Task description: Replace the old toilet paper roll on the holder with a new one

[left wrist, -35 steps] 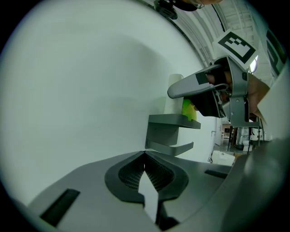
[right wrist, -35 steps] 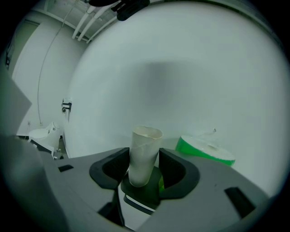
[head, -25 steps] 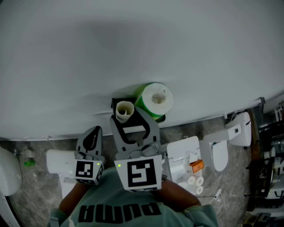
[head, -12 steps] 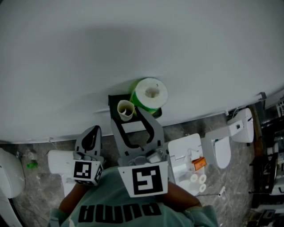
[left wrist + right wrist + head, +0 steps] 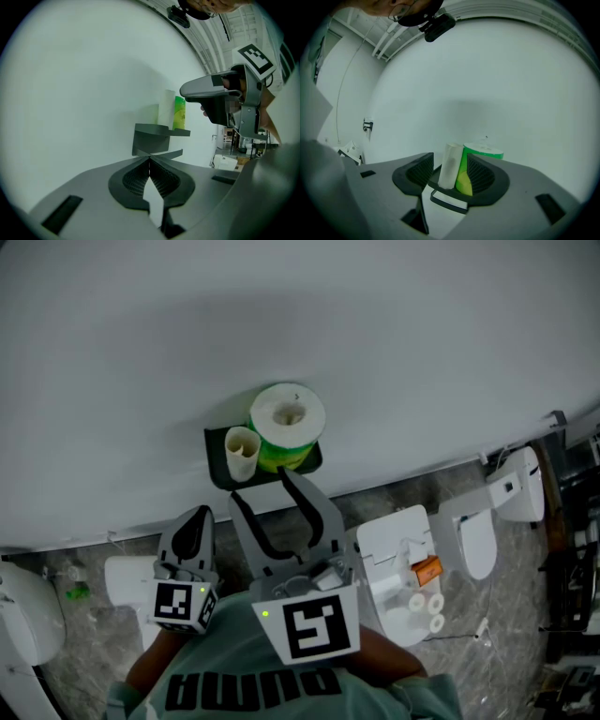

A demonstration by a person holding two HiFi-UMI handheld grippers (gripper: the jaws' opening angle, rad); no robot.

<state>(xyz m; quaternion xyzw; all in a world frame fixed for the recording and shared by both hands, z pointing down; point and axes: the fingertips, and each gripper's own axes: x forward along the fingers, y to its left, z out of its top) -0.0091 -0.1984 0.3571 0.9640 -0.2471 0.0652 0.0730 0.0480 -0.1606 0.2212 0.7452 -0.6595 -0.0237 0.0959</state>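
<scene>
A black wall holder [image 5: 217, 465] carries an empty cardboard tube [image 5: 241, 452] standing upright and, to its right, a new roll in green wrap [image 5: 286, 420]. My right gripper [image 5: 261, 488] is open just short of the holder, with nothing between its fingers. In the right gripper view the tube [image 5: 451, 164] and the green roll [image 5: 482, 157] stand beyond the jaw tips of the right gripper [image 5: 451, 173]. My left gripper [image 5: 192, 531] hangs back to the left, shut and empty; its jaws meet in the left gripper view [image 5: 150, 159], where the holder [image 5: 152, 136] shows ahead.
The white wall [image 5: 300, 324] fills the upper head view. On the marble floor below stand a white toilet [image 5: 473, 545], a white box [image 5: 389, 540] with an orange item [image 5: 427, 570] and small rolls [image 5: 424, 607], and another toilet [image 5: 28, 620] at the left.
My right gripper has drawn back from the holder, so the tube that stood at its jaw tips now stands apart from them. The left gripper has hardly shifted.
</scene>
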